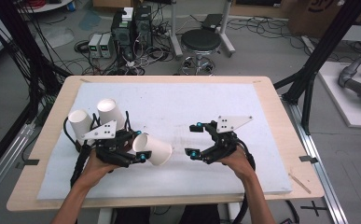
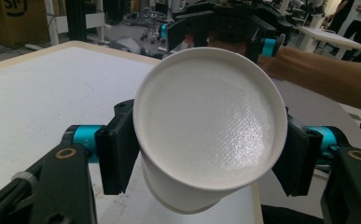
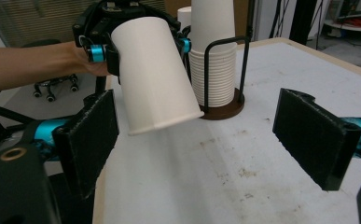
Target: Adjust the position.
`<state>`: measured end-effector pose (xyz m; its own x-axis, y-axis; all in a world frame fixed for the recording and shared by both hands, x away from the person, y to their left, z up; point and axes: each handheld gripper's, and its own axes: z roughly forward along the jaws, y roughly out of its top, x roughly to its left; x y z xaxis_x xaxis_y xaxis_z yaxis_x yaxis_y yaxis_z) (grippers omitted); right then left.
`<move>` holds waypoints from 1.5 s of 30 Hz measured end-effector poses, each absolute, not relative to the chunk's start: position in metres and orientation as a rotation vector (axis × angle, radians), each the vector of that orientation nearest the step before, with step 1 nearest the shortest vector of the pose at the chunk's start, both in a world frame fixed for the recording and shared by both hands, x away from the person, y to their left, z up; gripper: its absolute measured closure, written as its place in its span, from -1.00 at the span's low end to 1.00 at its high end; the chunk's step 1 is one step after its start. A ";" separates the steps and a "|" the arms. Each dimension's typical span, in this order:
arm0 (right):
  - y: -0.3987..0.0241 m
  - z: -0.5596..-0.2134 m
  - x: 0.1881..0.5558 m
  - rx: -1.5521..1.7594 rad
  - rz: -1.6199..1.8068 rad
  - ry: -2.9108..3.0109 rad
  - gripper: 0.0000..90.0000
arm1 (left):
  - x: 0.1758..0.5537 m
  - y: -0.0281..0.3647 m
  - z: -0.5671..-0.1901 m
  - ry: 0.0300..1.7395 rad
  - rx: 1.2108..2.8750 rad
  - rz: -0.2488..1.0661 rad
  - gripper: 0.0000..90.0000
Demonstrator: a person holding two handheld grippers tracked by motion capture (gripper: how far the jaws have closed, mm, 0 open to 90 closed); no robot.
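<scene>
The white pad [image 1: 178, 100] covers most of the table [image 1: 281, 121], and a thin strip of bare wood shows all around it. From the middle of the pad out toward 12 and 2 o'clock the pad is bare, so there is lots of room to move there. The crowded spot is at 9 o'clock, where two stacks of cups [image 1: 96, 119] stand in a rack [image 3: 225, 105] close to the left edge.

The left gripper [image 1: 138, 144] holds one cup [image 1: 152, 149] tight by its sides. The cup is white paper, plain, wider at the mouth than at the bottom. It is tipped over in the air above the pad, just at 3 o'clock from the stacks, with its bottom pointing toward the right gripper [image 1: 194, 139]. That gripper's jaws stand wide apart with nothing in them. It sits near the middle of the pad, a short way from the cup and not touching it.

The left gripper view looks right at the round, flat bottom of the cup [image 2: 211, 119], with a jaw pressed on each side. The right gripper view shows the cup's [image 3: 155, 74] long smooth side and its rolled rim at the low end. It also shows the thin black wire posts and brown round base of the rack, and faint brown stains [image 3: 229, 158] on the pad.
</scene>
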<state>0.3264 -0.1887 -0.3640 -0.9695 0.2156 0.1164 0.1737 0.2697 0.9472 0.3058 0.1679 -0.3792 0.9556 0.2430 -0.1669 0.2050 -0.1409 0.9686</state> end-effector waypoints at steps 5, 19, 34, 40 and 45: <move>-0.181 -0.363 0.332 0.353 1.872 2.489 -0.67 | 0.309 0.164 -0.381 0.334 1.710 0.040 -0.27; -0.157 -0.363 0.342 0.281 1.892 2.543 -0.67 | 0.311 0.155 -0.382 0.332 1.684 0.030 -0.27; -0.143 -0.366 0.344 0.224 1.902 2.576 -0.67 | 0.312 0.145 -0.383 0.338 1.668 0.019 -0.27; -0.140 -0.368 0.345 0.219 1.893 2.601 -0.67 | 0.313 0.145 -0.384 0.338 1.650 0.000 -0.27; -0.137 -0.369 0.345 0.204 1.889 2.604 -0.67 | 0.314 0.144 -0.384 0.340 1.627 -0.008 -0.27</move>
<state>0.3454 -0.1367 -0.3689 -0.9887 0.0545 0.1399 0.1499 0.3065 0.9400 0.3142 0.1445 -0.3836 0.9542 0.2140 -0.2089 0.2234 -0.0460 0.9736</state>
